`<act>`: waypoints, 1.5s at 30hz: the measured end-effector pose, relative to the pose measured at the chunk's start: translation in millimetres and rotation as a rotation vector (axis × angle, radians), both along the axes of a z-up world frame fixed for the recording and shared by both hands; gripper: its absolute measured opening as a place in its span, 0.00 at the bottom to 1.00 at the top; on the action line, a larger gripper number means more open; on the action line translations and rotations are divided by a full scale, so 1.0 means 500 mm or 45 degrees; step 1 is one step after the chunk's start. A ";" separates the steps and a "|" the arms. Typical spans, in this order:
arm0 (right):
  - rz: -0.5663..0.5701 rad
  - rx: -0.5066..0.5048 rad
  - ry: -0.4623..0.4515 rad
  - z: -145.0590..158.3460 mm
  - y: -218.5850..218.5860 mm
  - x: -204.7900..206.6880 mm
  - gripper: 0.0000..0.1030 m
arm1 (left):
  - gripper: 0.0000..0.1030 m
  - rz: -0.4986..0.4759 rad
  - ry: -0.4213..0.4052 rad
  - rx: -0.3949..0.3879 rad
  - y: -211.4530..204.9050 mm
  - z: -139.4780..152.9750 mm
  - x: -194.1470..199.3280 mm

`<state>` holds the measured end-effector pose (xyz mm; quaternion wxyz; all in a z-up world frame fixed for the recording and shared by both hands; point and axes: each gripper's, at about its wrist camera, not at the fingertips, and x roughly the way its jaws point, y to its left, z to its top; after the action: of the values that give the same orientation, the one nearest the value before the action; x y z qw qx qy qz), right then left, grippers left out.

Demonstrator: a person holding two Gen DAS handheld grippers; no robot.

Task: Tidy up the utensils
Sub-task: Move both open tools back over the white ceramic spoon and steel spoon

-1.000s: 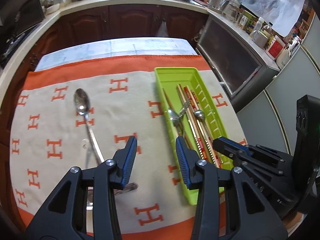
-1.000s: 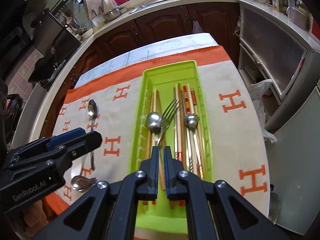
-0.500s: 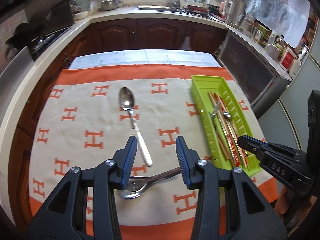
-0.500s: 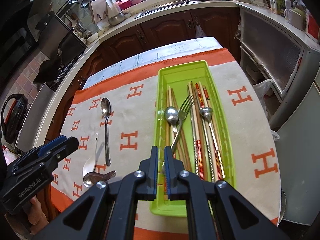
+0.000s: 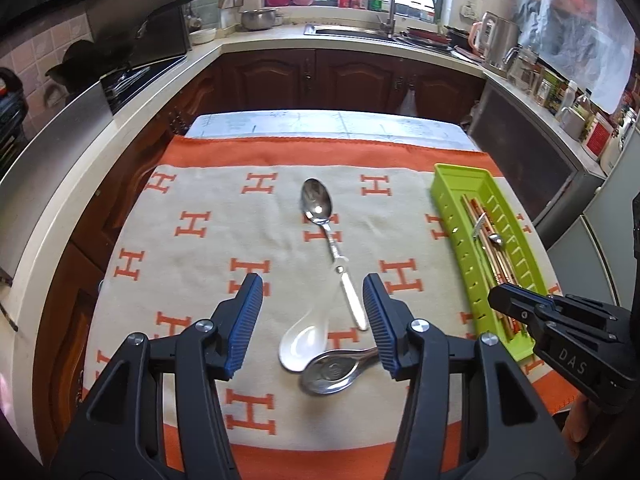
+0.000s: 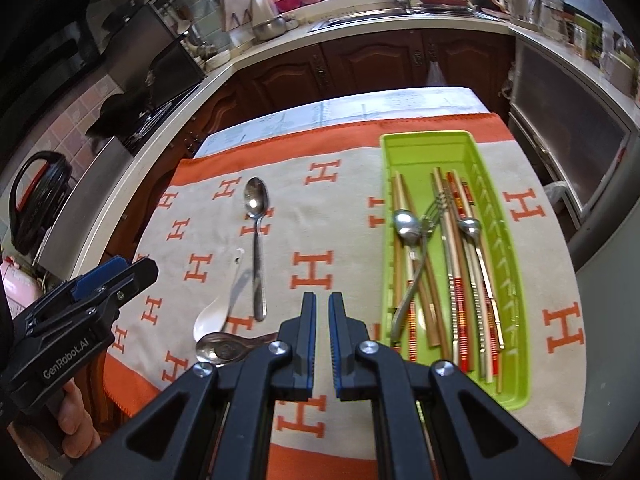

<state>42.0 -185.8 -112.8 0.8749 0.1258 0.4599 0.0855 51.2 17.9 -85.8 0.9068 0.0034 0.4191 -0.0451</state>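
A long metal spoon [image 5: 329, 240] [image 6: 258, 240], a white ceramic spoon [image 5: 302, 340] [image 6: 214, 316] and a short wide metal spoon [image 5: 334, 370] [image 6: 228, 346] lie on the orange-and-cream cloth. A green tray [image 5: 448, 200] [image 6: 516, 292] at the right holds chopsticks [image 6: 456, 280], a fork [image 6: 420, 248] and two spoons. My left gripper [image 5: 312, 312] is open and empty, above the near spoons. My right gripper [image 6: 322, 320] is shut and empty, over the cloth just left of the tray; it also shows in the left wrist view [image 5: 520, 304].
The cloth [image 5: 208, 248] covers a table with its near edge close to me. Kitchen counters [image 5: 280, 40] with a sink, pots and jars run around the back and both sides. A steel appliance [image 6: 568, 148] stands right of the table.
Both grippers have pulled back and left from the tray. The left gripper now sits over the loose spoons. The right gripper has stayed shut, the left open.
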 end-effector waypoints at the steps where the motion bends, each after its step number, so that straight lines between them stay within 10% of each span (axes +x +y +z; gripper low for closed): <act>1: 0.009 -0.002 0.000 0.000 0.007 0.000 0.06 | 0.48 0.004 0.005 0.002 0.005 -0.004 0.000; 8: 0.064 -0.016 -0.001 -0.006 0.051 -0.001 0.25 | 0.48 0.020 0.023 0.000 0.038 -0.027 -0.004; 19: 0.112 -0.027 -0.004 -0.011 0.098 0.007 0.25 | 0.48 0.026 0.097 -0.048 0.106 -0.085 0.016; 35: 0.226 0.038 0.084 -0.060 0.139 0.026 0.25 | 0.48 -0.290 0.329 -0.286 0.116 -0.226 0.113; 45: 0.296 0.136 0.215 -0.104 0.137 0.014 0.25 | 0.48 -0.366 0.351 -0.209 0.064 -0.276 0.146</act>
<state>48.9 -117.1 -164.7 0.8093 0.1248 0.5381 0.1996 124.3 50.1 -223.9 0.8224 -0.0168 0.5293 -0.2082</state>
